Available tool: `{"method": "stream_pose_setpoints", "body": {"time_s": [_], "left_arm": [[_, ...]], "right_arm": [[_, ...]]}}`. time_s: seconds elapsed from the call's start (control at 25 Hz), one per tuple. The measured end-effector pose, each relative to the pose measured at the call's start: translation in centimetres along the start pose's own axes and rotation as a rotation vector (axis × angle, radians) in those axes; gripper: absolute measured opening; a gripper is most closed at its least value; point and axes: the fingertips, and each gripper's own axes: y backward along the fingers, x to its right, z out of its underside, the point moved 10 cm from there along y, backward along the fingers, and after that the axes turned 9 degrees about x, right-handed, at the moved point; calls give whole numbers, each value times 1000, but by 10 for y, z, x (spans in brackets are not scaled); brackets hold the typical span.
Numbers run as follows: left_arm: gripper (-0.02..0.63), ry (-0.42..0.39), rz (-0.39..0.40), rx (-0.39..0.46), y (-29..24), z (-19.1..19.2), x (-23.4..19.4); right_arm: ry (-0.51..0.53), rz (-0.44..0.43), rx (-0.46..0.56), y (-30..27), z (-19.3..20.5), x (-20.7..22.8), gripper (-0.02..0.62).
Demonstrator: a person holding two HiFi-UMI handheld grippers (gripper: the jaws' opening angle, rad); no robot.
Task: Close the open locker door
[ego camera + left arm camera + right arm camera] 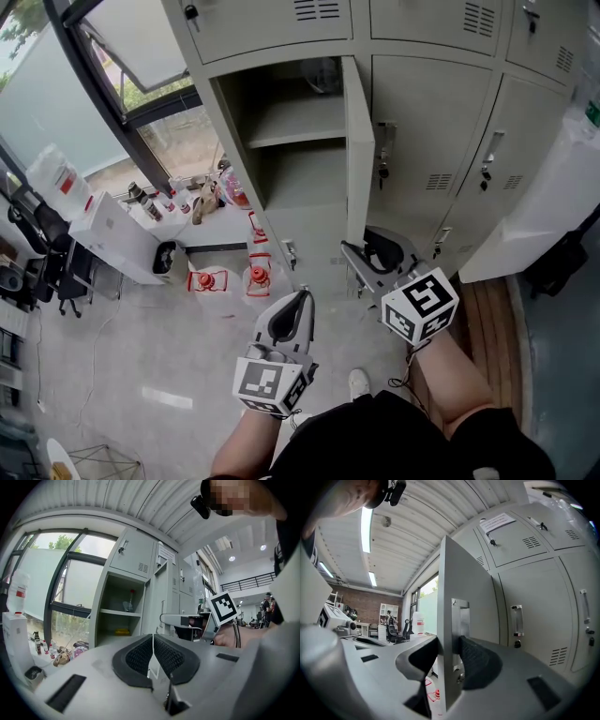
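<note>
The grey locker door (pixel 357 150) stands open, edge-on to me, beside its open compartment (pixel 291 141) with a shelf. My right gripper (pixel 352 251) reaches its lower edge. In the right gripper view the door edge (pixel 464 583) sits between the jaws of the right gripper (pixel 449 656). The right pad presses on the metal latch plate (pixel 460 616), and the left pad is against the door's other face. My left gripper (pixel 302 298) hangs lower and to the left, away from the locker. Its pads (pixel 140 656) are together with nothing between them. The left gripper view shows the door (pixel 161 602) ahead.
Closed lockers (pixel 431 141) fill the wall to the right of the open door. Red and white items (pixel 258 277) lie on the floor by the locker's base. A white cabinet (pixel 117 234) stands at left under the window. A white bag (pixel 553 206) and a wooden strip (pixel 487 319) are at right.
</note>
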Motion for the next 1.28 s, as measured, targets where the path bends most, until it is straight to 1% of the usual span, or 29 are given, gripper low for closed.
{"method": "stream_pose_setpoints", "body": {"time_s": [0.2, 0.32, 0.6, 0.88, 1.08, 1.28], "left_arm": [[21, -18, -47, 10, 5, -7, -5], [21, -31, -79, 15, 9, -11, -10], [21, -52, -167, 24, 14, -16, -19], [21, -78, -259, 39, 12, -18, -23], [21, -84, -319, 44, 12, -20, -22], [21, -99, -354, 45, 17, -20, -21]], "right_arm": [[-6, -67, -2, -21, 2, -10, 190], [-12, -90, -4, -35, 4, -17, 187], [-9, -70, 20, -66, 10, -32, 190], [-14, -144, 15, -94, 13, -33, 183], [-4, -138, 18, -110, 15, -38, 176], [3, -131, 13, -124, 17, -40, 173]]}}
